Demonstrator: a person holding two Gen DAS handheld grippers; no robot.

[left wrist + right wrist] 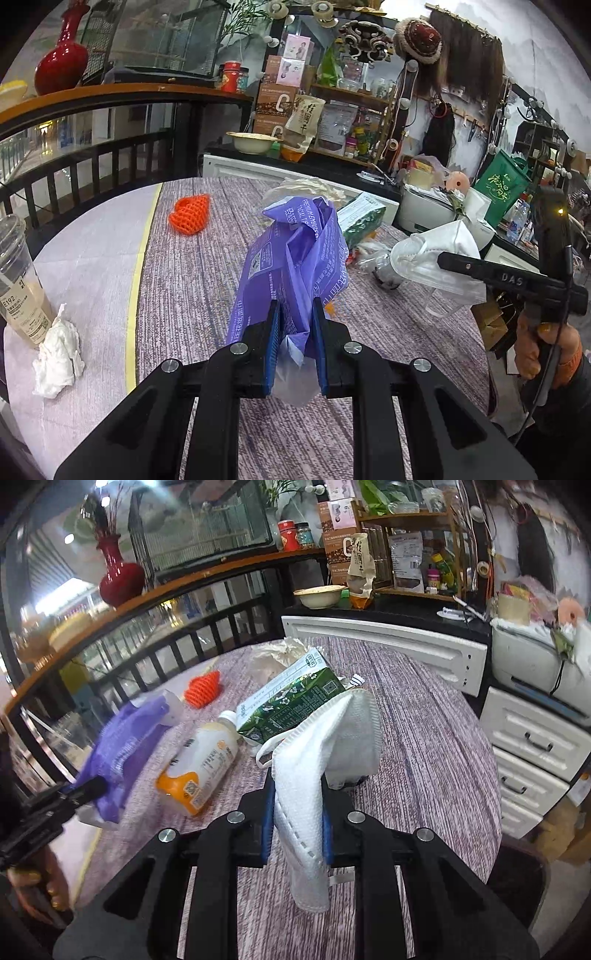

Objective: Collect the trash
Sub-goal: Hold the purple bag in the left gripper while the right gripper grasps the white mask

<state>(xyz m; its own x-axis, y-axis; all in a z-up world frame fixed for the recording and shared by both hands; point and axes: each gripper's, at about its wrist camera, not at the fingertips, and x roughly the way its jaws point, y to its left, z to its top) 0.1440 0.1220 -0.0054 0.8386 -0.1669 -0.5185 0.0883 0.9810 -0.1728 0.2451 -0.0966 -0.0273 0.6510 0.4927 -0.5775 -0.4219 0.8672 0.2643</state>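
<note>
right gripper [297,821] clamped on our white mask [317,760], left gripper [295,332] clenching the purple wrapper [291,254], bottle [201,762] lying nearer the left one.

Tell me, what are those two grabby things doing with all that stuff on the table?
A person is picking up trash with a gripper in each hand. The left gripper is shut on a purple wrapper. The right gripper is shut on a white mask, held above the table. Waiting on the table: a bottle, a green carton, an orange net, a crumpled tissue and a plastic cup.
</note>
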